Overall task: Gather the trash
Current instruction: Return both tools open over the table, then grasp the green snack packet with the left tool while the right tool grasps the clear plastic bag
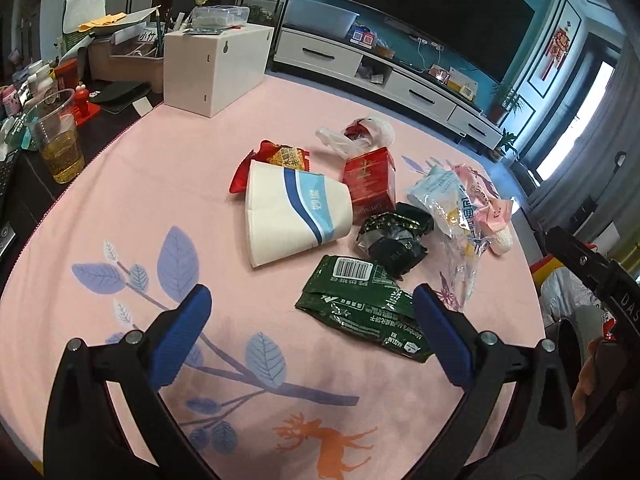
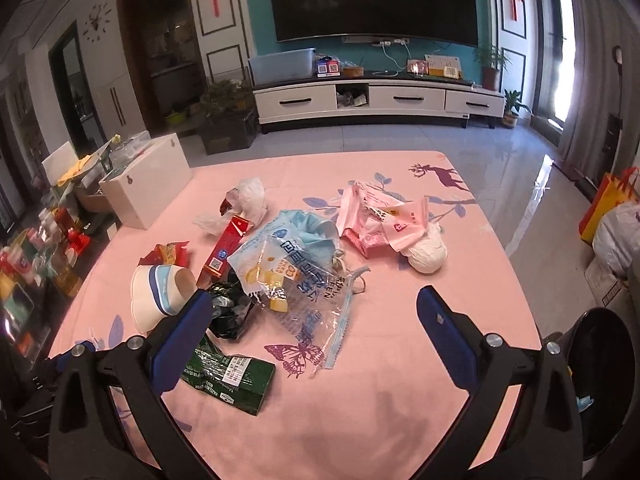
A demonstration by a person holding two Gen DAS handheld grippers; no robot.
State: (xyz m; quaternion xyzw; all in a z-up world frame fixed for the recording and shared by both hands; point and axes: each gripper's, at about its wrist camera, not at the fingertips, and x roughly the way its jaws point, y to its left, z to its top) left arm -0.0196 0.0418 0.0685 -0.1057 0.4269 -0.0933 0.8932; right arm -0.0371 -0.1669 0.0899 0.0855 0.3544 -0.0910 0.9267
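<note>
Flanking trash: white box [image 1: 216,68], drink cup [image 1: 60,138]

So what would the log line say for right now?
step: start | left tool: open, empty | right tool: open, empty | green wrapper: nearest, on table | paper cup: lying on side

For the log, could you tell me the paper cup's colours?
The paper cup is white with blue bands, clearest in the left wrist view.

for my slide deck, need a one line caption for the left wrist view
Open left tongs hover over pink tablecloth before a green wrapper, paper cup and red box.
</note>
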